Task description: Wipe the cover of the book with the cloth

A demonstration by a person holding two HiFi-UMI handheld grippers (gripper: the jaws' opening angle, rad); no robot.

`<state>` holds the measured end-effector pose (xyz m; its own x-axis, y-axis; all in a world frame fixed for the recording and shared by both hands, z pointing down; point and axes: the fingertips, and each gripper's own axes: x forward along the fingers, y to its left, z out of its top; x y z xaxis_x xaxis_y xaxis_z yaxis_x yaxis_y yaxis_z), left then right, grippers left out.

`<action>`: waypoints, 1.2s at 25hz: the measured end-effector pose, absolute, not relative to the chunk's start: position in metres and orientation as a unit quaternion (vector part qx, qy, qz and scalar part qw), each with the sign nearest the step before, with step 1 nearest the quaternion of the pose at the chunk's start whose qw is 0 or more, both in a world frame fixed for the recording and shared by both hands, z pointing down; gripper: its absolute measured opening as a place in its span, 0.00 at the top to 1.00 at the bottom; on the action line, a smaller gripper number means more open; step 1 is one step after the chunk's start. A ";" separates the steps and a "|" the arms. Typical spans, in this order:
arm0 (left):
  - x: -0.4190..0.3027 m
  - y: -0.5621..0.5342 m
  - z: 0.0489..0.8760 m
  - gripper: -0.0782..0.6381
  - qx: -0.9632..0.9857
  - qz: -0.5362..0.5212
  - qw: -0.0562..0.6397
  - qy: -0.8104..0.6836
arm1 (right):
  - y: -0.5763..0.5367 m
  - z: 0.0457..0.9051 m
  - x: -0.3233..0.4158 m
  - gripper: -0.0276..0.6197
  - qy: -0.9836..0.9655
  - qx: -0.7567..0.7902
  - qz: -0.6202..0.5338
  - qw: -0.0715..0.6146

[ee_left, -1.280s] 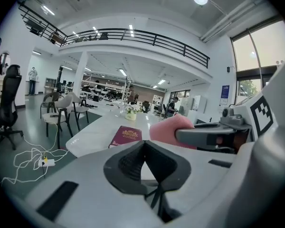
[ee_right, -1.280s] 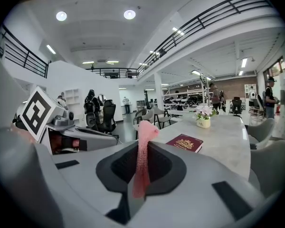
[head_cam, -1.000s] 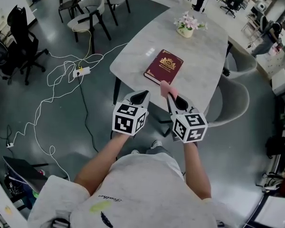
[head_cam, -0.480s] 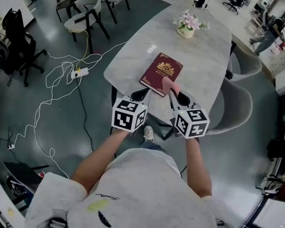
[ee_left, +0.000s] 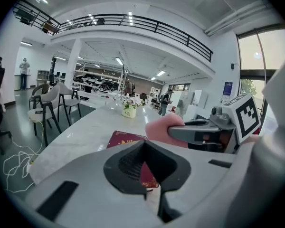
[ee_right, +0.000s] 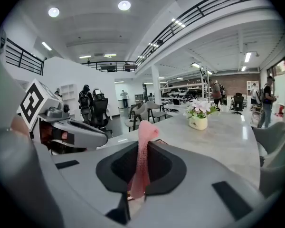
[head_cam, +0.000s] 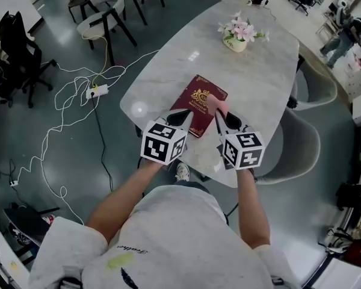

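Change: carried forward over the last second, from short of the table (head_cam: 259, 83) edge to above the near end of the book (head_cam: 195, 101).
Meaning for the task: approach nearly done, and wiping not yet begun by the look of it. Next calls for lowering the cloth onto the cover.
Right gripper (head_cam: 218, 114): clenched on the pink cloth (head_cam: 216, 105), pinched upright between the jaws with a fold standing out past the tips.
Left gripper (head_cam: 182, 117): closed with nothing between the jaws, just left of the right one, tips about level with it.
Book: flat on the table, below and just ahead of both sets of tips, with its right edge under the cloth.
Contact: probably a small gap between cloth and cover, hard to settle from above.
Arm pose: both forearms (head_cam: 129, 194) stretched forward and down from the body, roughly parallel, marker cubes (head_cam: 163, 141) uppermost. Jaws aimed away toward the flower pot (head_cam: 234, 39), well beyond the tips.
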<state>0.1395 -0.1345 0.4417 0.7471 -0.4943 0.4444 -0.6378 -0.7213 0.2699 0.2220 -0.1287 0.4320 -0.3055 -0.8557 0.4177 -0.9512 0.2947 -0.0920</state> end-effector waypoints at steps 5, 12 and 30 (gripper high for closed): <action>0.160 -0.158 0.452 0.88 0.906 0.182 0.218 -0.312 | -0.160 0.443 0.250 0.93 -0.792 0.565 0.166 0.161; 0.174 -0.186 0.470 0.88 0.893 0.204 0.234 -0.325 | -0.197 0.464 0.281 0.93 -0.793 0.553 0.165 0.194; 0.186 -0.213 0.495 0.88 0.878 0.239 0.230 -0.345 | -0.242 0.515 0.300 0.93 -0.791 0.507 0.099 0.327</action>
